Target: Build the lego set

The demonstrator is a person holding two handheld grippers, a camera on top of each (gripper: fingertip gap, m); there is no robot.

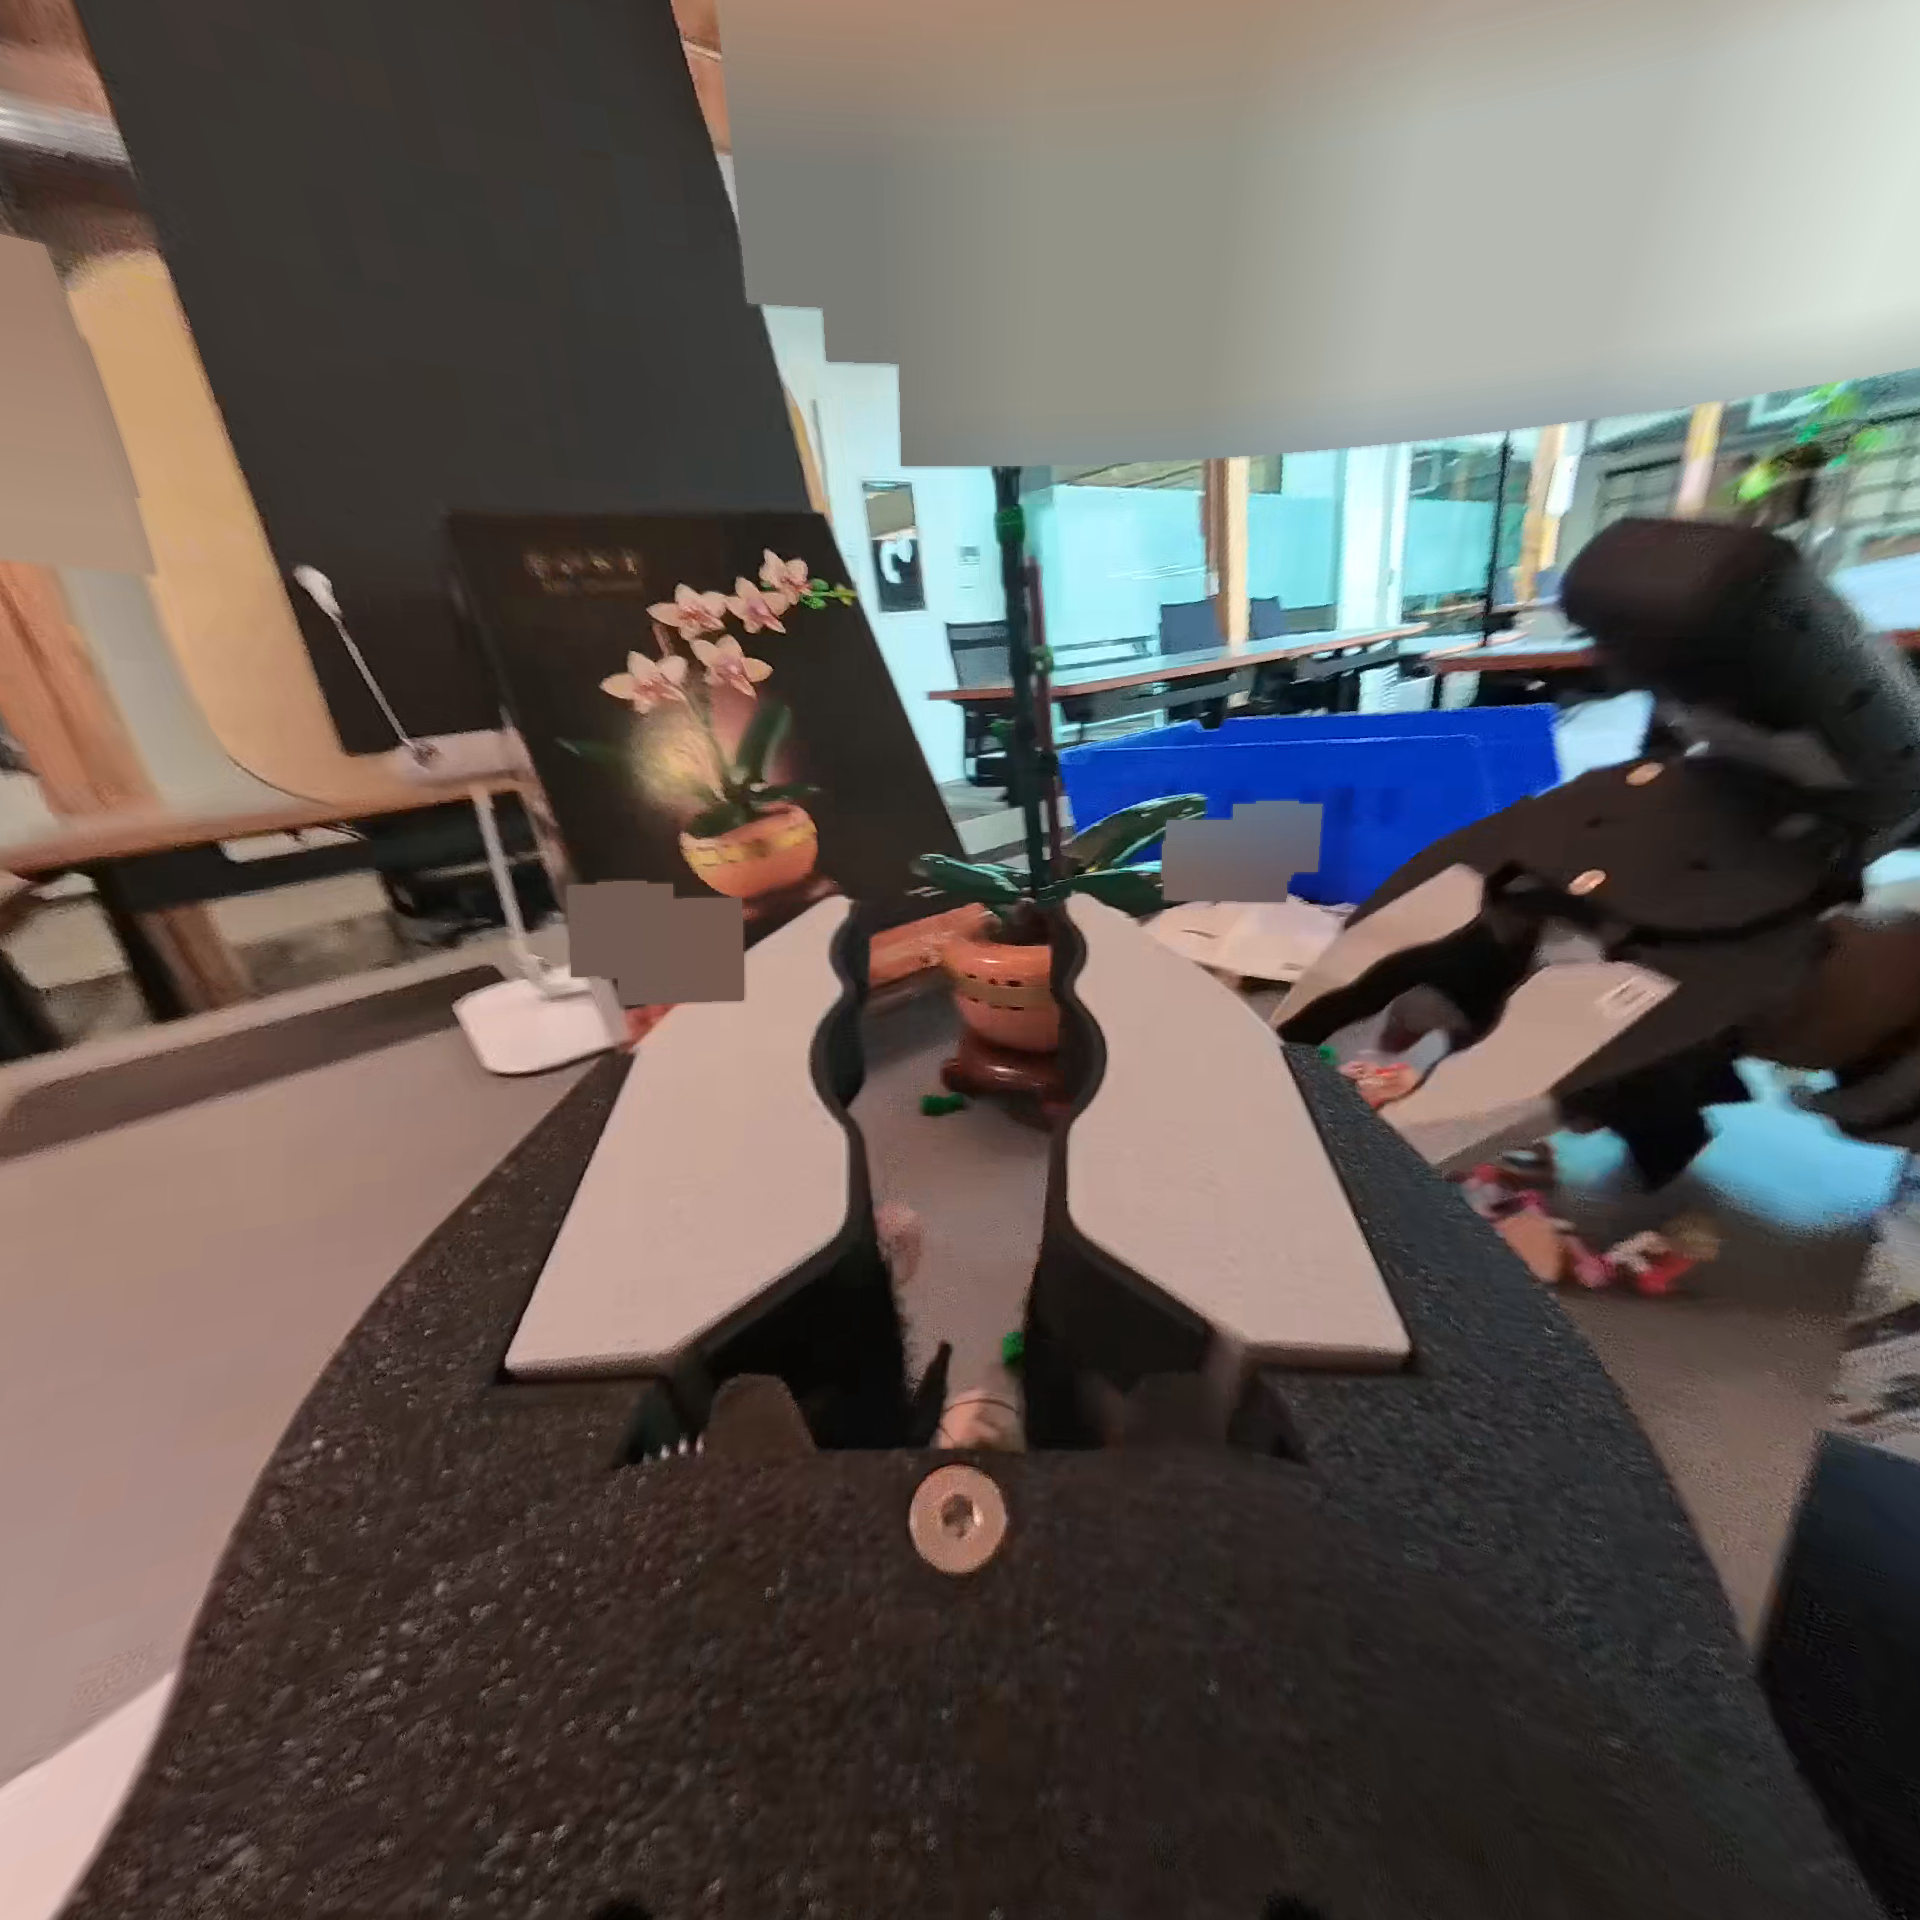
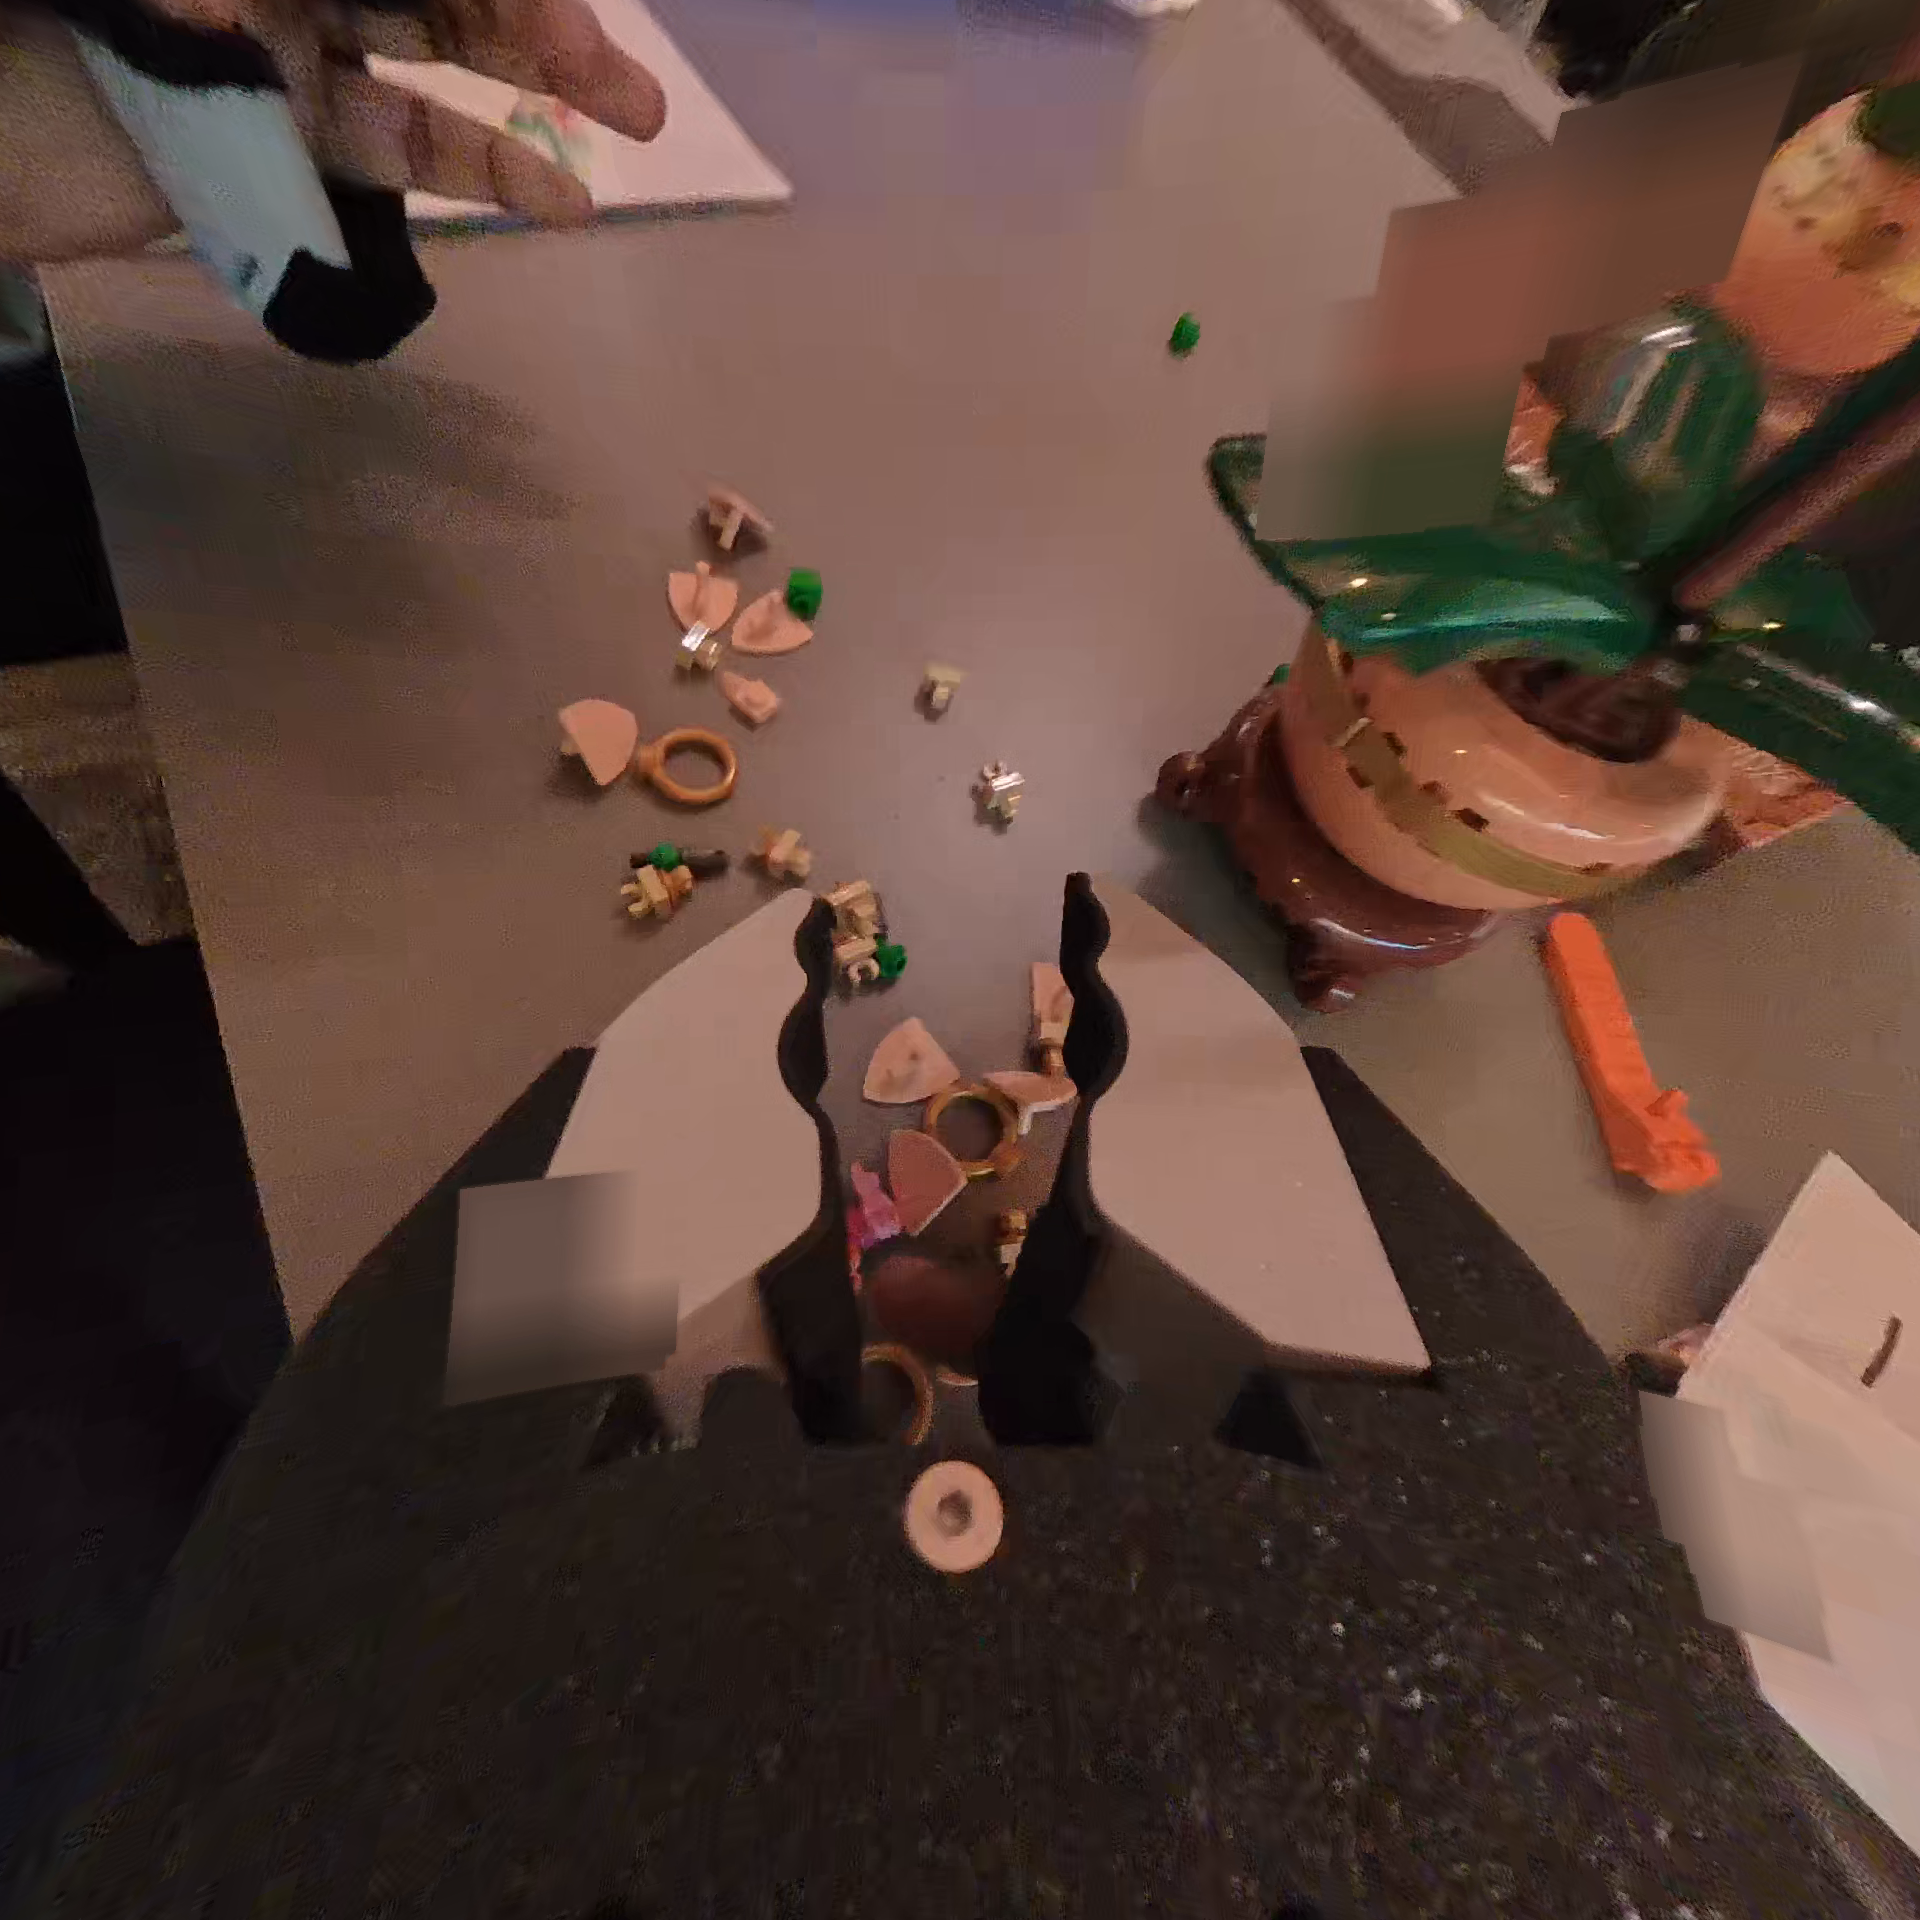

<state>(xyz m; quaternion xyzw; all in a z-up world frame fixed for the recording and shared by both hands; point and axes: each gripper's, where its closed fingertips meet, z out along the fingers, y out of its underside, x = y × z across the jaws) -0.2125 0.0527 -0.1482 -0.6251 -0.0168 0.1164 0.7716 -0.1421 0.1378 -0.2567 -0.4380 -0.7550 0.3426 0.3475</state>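
A part-built lego orchid stands on the grey table: a peach pot (image 1: 1000, 977) on a brown base with green leaves and a tall dark stem (image 1: 1029, 665). It shows at the right of the right wrist view (image 2: 1496, 800). My left gripper (image 1: 958, 935) is open and empty, held above the table and facing the pot. My right gripper (image 2: 948, 914) is open and empty, hovering over loose pieces: peach petals (image 2: 910, 1062), gold rings (image 2: 971, 1127) and small green studs (image 2: 802, 592). The right gripper also shows in the left wrist view (image 1: 1382, 997).
The set's box (image 1: 717, 717) leans upright behind the pot. A blue bin (image 1: 1309, 790) stands behind. An orange brick separator (image 2: 1616, 1060) lies right of the pot. White paper (image 2: 1808, 1382) lies at the right. A hand (image 2: 488, 114) is at the top left. The gap from one gripper's tips to the other's is roughly 15 centimeters.
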